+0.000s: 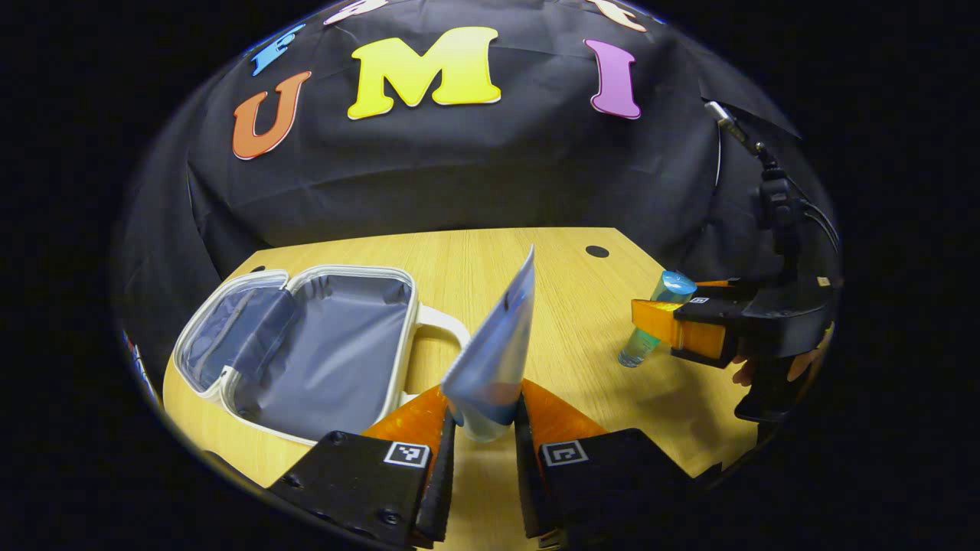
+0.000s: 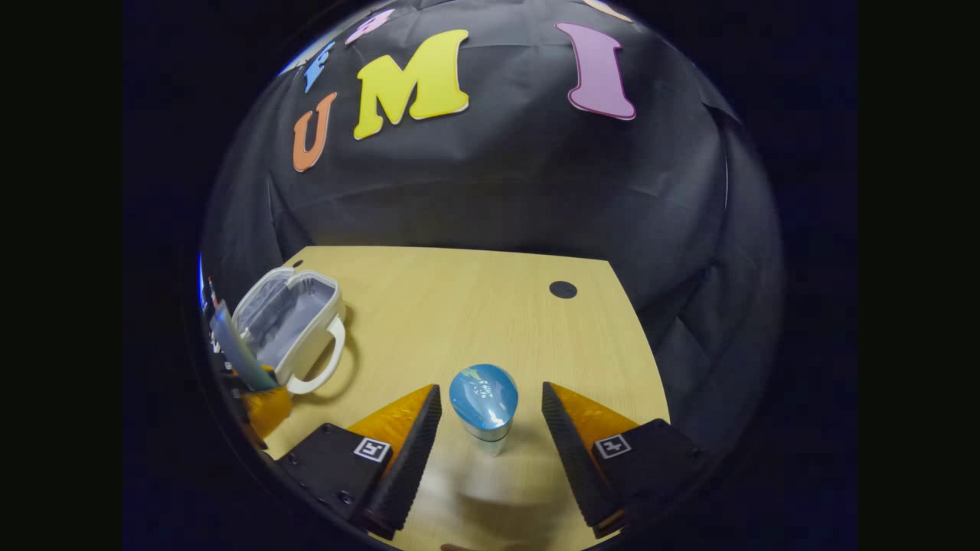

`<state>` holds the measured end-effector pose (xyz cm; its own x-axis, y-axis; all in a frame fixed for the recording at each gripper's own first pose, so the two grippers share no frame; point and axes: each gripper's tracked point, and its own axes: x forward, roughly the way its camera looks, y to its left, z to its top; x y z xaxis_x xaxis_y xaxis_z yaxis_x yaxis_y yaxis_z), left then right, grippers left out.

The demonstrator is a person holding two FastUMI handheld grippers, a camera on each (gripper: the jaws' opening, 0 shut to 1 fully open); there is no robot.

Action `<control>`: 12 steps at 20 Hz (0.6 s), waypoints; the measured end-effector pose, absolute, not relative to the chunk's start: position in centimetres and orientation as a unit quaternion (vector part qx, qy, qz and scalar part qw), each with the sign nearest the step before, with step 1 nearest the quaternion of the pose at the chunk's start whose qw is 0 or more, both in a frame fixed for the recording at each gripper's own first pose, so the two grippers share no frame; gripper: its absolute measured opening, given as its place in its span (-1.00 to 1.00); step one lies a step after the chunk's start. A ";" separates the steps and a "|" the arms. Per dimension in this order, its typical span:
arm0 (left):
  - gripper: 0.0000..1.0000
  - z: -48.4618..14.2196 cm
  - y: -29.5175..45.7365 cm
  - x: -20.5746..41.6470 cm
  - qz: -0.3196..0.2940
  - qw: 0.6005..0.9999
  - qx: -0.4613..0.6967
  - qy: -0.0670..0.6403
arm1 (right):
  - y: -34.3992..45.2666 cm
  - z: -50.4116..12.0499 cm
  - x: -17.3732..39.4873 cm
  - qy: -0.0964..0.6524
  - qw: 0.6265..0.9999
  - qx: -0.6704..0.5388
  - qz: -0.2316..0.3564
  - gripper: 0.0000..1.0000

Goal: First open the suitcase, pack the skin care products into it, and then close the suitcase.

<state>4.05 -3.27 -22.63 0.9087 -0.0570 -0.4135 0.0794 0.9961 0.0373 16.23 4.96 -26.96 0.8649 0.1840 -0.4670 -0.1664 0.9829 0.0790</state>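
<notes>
Currently, beside the open grey-lined white fabric suitcase (image 1: 306, 344), the left gripper (image 1: 484, 417) is clamping a flat silver-blue sachet (image 1: 494, 352) for packing, while the right gripper (image 2: 490, 428), fingers apart, is straddling an upright blue-capped clear bottle (image 2: 484, 405) farther off.

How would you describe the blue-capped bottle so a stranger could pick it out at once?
Start at the wooden table. Near its front edge, right of the open suitcase, the bottle stands upright between the open fingers of the right hand-held gripper. Its rounded blue cap and clear body set it apart from the flat sachet.
</notes>
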 end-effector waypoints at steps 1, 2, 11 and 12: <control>-0.22 -21.9 -2.3 3.7 -0.031 0.978 0.036 0.204 | 4.5 -27.3 16.5 0.245 0.967 0.008 0.071 0.45; -0.22 -21.3 -1.7 3.4 -0.037 0.978 0.038 0.201 | 4.6 -27.1 16.4 0.241 0.968 0.015 0.061 0.16; -0.26 -18.7 6.8 3.7 -0.025 0.978 0.035 0.206 | 7.1 -25.6 11.5 0.255 0.966 0.025 0.031 -0.26; -0.17 -18.7 7.8 4.0 -0.022 0.977 0.037 0.206 | 7.5 -25.2 10.7 0.257 0.965 0.034 0.029 -0.26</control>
<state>4.03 7.77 -18.71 0.9138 -0.0279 -0.4052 0.0588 0.9962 0.0641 10.69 7.54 -25.15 0.8664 0.0724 -0.4940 -0.0379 0.9961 0.0796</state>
